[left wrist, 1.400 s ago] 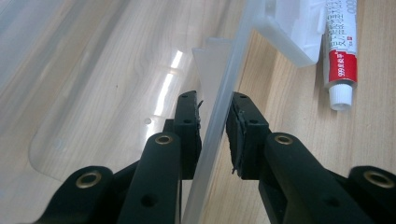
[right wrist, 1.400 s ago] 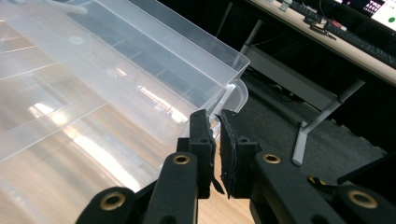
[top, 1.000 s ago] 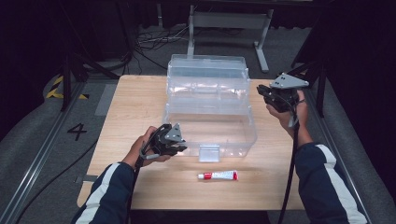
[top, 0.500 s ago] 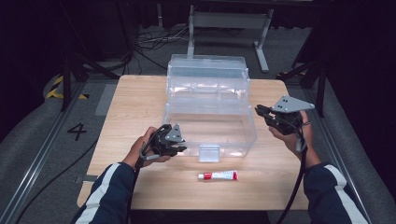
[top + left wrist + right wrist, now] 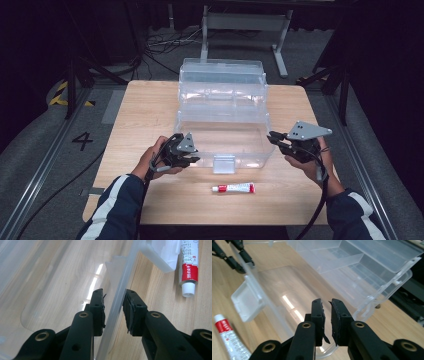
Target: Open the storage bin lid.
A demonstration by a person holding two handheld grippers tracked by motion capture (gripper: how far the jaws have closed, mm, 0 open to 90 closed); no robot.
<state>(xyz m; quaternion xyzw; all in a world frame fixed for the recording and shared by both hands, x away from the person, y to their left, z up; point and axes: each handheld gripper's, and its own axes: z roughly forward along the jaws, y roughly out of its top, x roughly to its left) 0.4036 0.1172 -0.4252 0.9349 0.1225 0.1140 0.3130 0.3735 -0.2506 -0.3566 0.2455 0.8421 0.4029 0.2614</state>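
Observation:
A clear plastic box [image 5: 222,125] stands on the wooden table with its lid tipped back. Its white latch [image 5: 223,163] hangs at the front. My left gripper [image 5: 195,160] straddles the front wall [image 5: 117,302] near the left corner, one pad inside and one outside, shut on that wall. My right gripper [image 5: 272,137] hovers at the box's front right corner. Its jaws have just been opening, and a narrow gap with nothing in it shows between the pads [image 5: 326,305]. A red and white tube [image 5: 233,188] lies in front of the box.
The table [image 5: 145,110] has bare wood left and right of the box. In the left gripper view the tube [image 5: 189,267] lies just past the latch [image 5: 162,255]. Dark floor, cables and a metal frame [image 5: 245,22] lie beyond the far edge.
My right gripper has come down and toward the person along the box's right side, to its front right corner. The left gripper, box and tube have kept still.

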